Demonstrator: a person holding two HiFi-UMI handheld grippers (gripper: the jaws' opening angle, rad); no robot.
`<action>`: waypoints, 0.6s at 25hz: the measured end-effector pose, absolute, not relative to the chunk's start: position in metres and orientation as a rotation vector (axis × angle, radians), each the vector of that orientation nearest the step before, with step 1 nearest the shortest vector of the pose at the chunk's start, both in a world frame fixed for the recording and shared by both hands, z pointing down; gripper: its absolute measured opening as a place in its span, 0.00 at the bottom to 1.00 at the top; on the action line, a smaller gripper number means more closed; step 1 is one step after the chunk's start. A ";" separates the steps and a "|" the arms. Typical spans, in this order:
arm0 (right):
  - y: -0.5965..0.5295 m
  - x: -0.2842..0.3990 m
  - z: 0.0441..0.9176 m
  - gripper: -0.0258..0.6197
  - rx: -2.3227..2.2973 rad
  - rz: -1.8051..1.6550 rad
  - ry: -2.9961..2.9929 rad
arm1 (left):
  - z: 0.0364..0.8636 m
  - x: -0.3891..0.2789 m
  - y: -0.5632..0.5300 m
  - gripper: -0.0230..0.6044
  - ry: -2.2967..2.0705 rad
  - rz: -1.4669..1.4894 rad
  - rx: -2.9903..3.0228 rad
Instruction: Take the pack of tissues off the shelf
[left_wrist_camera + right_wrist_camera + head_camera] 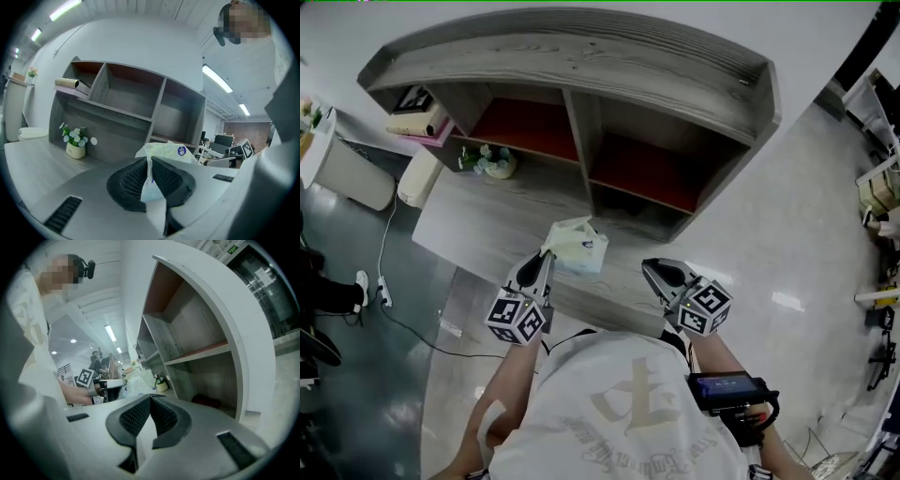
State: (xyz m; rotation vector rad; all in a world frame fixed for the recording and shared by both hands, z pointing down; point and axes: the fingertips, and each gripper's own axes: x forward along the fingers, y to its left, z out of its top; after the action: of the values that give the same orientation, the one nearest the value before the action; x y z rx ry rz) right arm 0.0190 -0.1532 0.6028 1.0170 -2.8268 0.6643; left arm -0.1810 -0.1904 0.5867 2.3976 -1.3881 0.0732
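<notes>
The pack of tissues [579,247], pale green-white in soft wrapping, hangs over the grey desk top [469,220] in front of the shelf unit [581,56]. My left gripper [547,256] is shut on its near edge. In the left gripper view the wrapper [164,151] is pinched between the black pads [133,180]. My right gripper [650,268] hovers to the right of the pack, apart from it, and is shut on nothing. In the right gripper view its gripper [150,399] points past the pack [136,383] and the left gripper [105,385].
A small pot of flowers [497,164] stands at the back of the desk. Books and a roll [417,125] lie in the left compartment. The two middle compartments have red floors. A white bin [356,173] and a floor cable [394,309] are at the left.
</notes>
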 end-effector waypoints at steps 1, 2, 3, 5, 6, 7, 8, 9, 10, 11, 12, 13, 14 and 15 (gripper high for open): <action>-0.154 0.017 0.603 0.04 1.007 0.664 -2.830 | 0.591 -0.186 -0.187 0.10 -1.400 0.074 2.378; -0.154 0.015 0.604 0.04 0.999 0.663 -2.833 | 0.596 -0.190 -0.183 0.10 -1.409 0.075 2.359; -0.154 0.014 0.604 0.04 0.991 0.662 -2.834 | 0.600 -0.193 -0.179 0.10 -1.416 0.075 2.344; -0.152 0.013 0.605 0.04 0.978 0.662 -2.832 | 0.608 -0.197 -0.170 0.10 -1.422 0.078 2.318; -0.150 0.012 0.606 0.04 0.971 0.663 -2.831 | 0.611 -0.199 -0.166 0.10 -1.424 0.081 2.308; -0.149 0.010 0.607 0.04 0.963 0.665 -2.831 | 0.614 -0.201 -0.162 0.10 -1.426 0.086 2.300; -0.148 0.007 0.608 0.04 0.954 0.668 -2.832 | 0.616 -0.203 -0.159 0.10 -1.429 0.092 2.292; -0.147 0.005 0.608 0.04 0.946 0.671 -2.833 | 0.618 -0.205 -0.157 0.10 -1.433 0.097 2.286; -0.146 0.002 0.610 0.04 0.937 0.674 -2.834 | 0.620 -0.207 -0.154 0.10 -1.436 0.102 2.280; -0.145 -0.001 0.611 0.04 0.928 0.676 -2.834 | 0.622 -0.209 -0.152 0.10 -1.439 0.106 2.274; -0.144 -0.003 0.612 0.04 0.919 0.677 -2.834 | 0.624 -0.210 -0.150 0.10 -1.442 0.109 2.268; -0.143 -0.005 0.613 0.04 0.911 0.679 -2.834 | 0.626 -0.211 -0.148 0.10 -1.443 0.112 2.263; -0.142 -0.006 0.613 0.04 0.905 0.680 -2.835 | 0.627 -0.211 -0.146 0.10 -1.442 0.115 2.259; -0.141 -0.007 0.613 0.04 0.900 0.680 -2.836 | 0.628 -0.211 -0.144 0.10 -1.439 0.119 2.256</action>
State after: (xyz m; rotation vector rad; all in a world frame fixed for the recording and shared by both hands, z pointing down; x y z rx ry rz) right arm -0.0070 -0.1406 0.6133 0.8995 -2.8359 0.6797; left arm -0.2106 -0.1439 0.6285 2.2560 -1.4392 0.1194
